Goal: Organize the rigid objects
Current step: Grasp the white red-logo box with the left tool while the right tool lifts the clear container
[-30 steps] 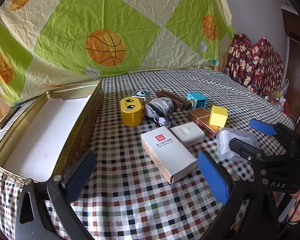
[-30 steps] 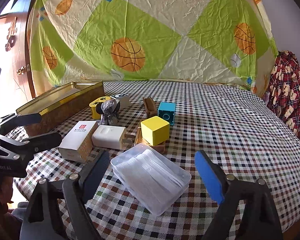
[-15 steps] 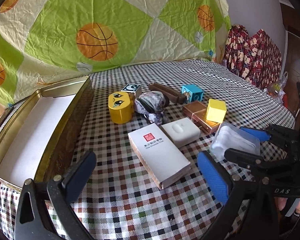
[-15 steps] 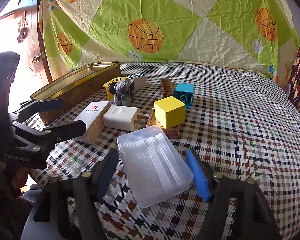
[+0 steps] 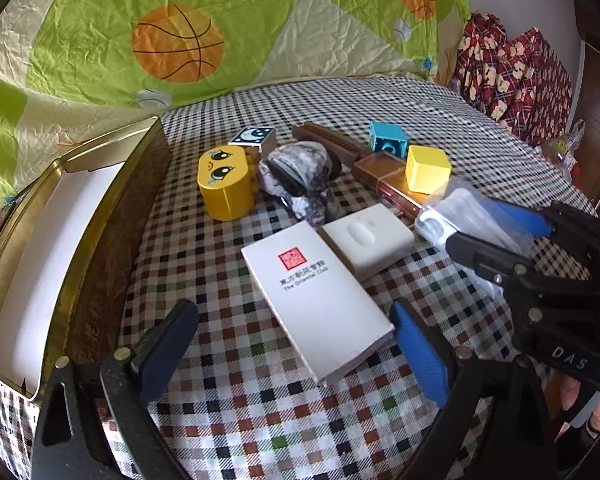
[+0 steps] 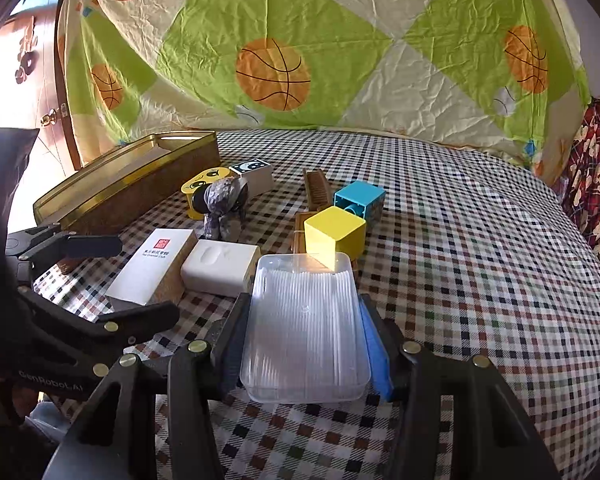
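The clear plastic box (image 6: 306,324), at the near counter (image 6: 480,240) edge, now sits clamped in the right tongs (image 6: 302,344), which just closed; left tongs (image 5: 292,348) hang released over the white carton (image 5: 316,300), so lifting toward the tin (image 5: 40,240) seems next.

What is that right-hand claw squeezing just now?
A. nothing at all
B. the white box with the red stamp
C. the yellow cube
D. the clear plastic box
D: in the right wrist view the right claw has a pad pressed on either long side of the clear plastic box, while the yellow cube stands beyond it, untouched.
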`<state>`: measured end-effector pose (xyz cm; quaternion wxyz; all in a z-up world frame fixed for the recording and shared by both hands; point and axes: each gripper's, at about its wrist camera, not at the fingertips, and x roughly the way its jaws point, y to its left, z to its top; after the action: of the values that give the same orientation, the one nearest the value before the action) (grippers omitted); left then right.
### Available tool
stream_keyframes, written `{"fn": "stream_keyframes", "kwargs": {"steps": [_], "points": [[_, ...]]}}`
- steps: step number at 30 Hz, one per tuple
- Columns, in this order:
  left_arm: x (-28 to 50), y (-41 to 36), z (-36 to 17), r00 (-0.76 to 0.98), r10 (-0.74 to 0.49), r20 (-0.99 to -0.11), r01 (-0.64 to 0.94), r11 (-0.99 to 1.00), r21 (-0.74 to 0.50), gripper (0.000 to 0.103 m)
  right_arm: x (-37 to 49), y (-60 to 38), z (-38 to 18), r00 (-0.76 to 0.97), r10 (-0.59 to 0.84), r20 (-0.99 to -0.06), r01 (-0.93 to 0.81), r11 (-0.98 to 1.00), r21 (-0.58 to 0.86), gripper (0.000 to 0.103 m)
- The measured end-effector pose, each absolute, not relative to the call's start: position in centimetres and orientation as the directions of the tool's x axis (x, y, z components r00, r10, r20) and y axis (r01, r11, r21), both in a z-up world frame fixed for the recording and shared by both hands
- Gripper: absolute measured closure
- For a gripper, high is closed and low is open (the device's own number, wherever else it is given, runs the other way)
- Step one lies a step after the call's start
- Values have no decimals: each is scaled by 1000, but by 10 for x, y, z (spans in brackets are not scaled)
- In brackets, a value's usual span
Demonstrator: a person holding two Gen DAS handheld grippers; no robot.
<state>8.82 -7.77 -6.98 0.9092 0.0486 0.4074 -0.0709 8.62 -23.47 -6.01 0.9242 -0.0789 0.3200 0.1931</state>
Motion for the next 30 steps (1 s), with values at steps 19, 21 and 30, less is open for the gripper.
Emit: {"fn": "stream_keyframes", "kwargs": {"steps": [19, 21, 30], "points": [[101, -57, -69, 654, -194, -732, 172, 979, -106, 62, 93, -221, -68, 711, 288, -641, -424, 903, -65, 49], [97, -56, -66, 670, -205, -714, 177, 978, -114, 62, 91, -221, -68, 724, 277, -632, -414, 907, -77, 49], [83, -56, -56, 756, -188, -627, 182, 980, -76, 62, 82, -225, -63, 777, 275, -566, -385, 919, -82, 49]]}}
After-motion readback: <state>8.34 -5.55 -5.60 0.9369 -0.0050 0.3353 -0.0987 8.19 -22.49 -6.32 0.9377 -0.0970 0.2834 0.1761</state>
